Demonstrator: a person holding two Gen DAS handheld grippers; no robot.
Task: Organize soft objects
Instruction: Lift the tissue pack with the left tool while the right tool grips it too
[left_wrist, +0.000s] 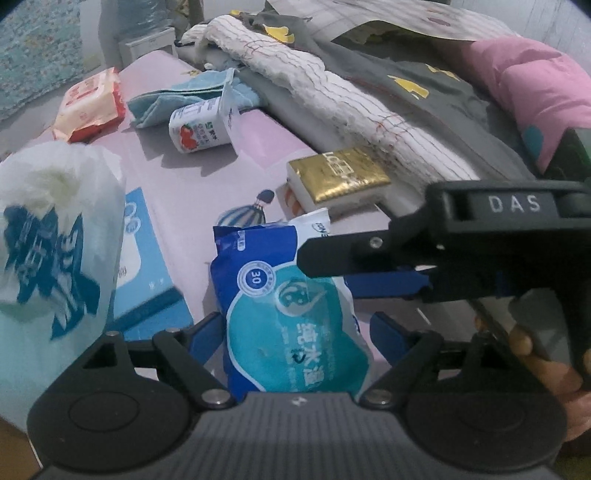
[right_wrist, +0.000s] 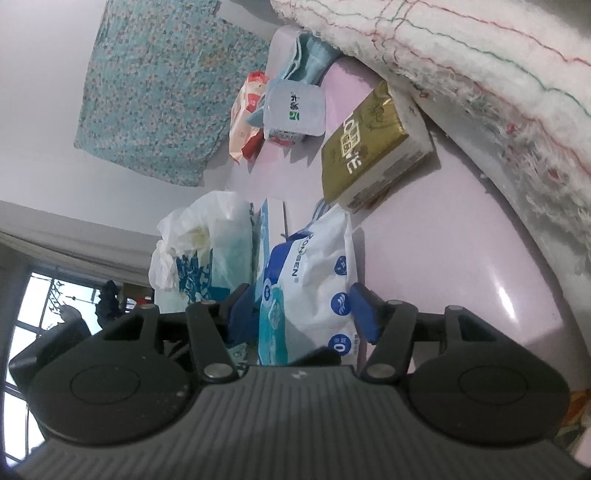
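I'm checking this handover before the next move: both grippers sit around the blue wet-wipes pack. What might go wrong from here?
The wet-wipes pack is soft and slick; with the left gripper wide and the right gripper barely touching it, it may sag or drop. The right gripper's fingers cross close above the left's, so they might collide.

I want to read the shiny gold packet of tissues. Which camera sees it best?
The right wrist view. There the shiny gold packet of tissues lies unobstructed on the pink tabletop, its printed top face large and turned toward the camera. The left wrist view shows the packet smaller and flatter, its lettering foreshortened and its far edge tucked against the white striped towel.
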